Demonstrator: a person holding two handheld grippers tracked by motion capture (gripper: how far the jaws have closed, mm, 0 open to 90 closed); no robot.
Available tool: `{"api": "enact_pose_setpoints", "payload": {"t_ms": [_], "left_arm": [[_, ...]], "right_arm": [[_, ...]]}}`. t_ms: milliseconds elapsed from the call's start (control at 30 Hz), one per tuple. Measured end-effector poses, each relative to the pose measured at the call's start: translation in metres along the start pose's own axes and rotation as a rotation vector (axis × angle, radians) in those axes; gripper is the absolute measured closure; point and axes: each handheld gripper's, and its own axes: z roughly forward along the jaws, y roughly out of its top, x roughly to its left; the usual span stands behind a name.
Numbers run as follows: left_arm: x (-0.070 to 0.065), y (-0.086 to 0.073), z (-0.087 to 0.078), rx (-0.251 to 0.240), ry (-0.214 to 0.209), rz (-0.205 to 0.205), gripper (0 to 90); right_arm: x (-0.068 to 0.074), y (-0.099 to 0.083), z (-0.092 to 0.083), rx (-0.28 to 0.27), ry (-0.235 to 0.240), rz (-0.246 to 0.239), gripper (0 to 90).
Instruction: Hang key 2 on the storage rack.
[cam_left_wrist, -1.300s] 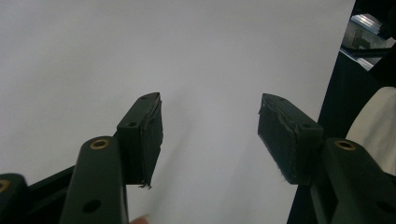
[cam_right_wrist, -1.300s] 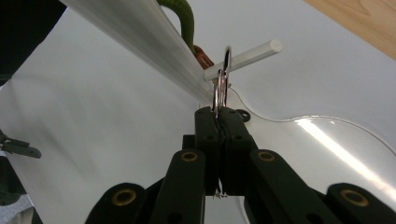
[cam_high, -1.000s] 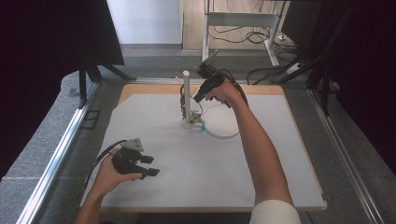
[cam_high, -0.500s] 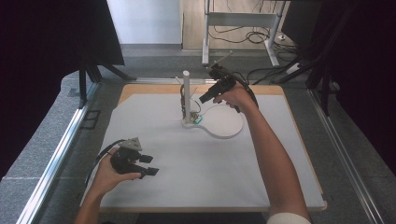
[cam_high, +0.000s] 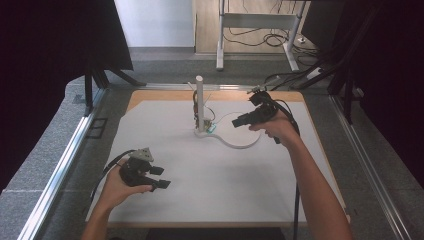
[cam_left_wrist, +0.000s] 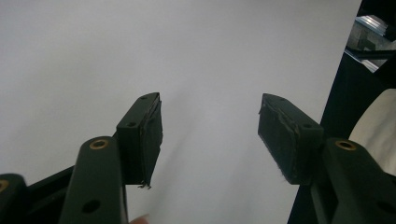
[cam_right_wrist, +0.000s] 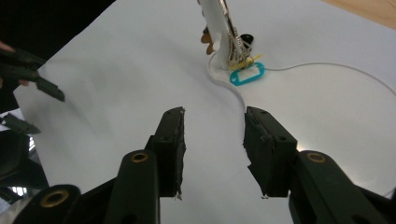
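Note:
A white upright post (cam_high: 199, 100) stands on the white mat, with a bunch of keys (cam_high: 203, 119) and a teal tag (cam_high: 211, 129) hanging at its foot. In the right gripper view the post (cam_right_wrist: 216, 28), keys (cam_right_wrist: 235, 52) and tag (cam_right_wrist: 246, 74) lie ahead. My right gripper (cam_high: 236, 121) hovers to the right of the post, apart from it. Its jaws (cam_right_wrist: 212, 140) have just been opening and stand open with nothing between them. My left gripper (cam_high: 161, 177) rests near the front left of the mat, open (cam_left_wrist: 210, 126) and empty.
A flat white disc (cam_high: 242, 136) lies on the mat beside the post's base, under my right gripper. The wooden table (cam_high: 150, 95) has metal rails (cam_high: 65, 160) along its sides. Dark screens stand left and right, and cables lie on the floor behind.
My right gripper has drawn away from the top of the post toward the right and a little lower, and its jaws have opened. The left gripper has stayed put.

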Motion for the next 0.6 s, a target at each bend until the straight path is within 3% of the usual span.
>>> {"api": "enact_pose_setpoints", "payload": {"t_ms": [233,433,600], "left_arm": [[-0.001,0.0,0.002,0.002,0.002,-0.001,40.4],[-0.001,0.0,0.003,0.007,0.005,-0.006,40.2],[0.0,0.001,0.005,0.011,0.005,-0.01,39.9]], "right_arm": [[0.01,-0.054,-0.006,-0.051,0.005,-0.009,54.2],[0.01,-0.106,-0.001,-0.076,-0.018,0.015,51.7],[0.006,-0.123,-0.002,-0.089,-0.037,0.036,50.3]]}}
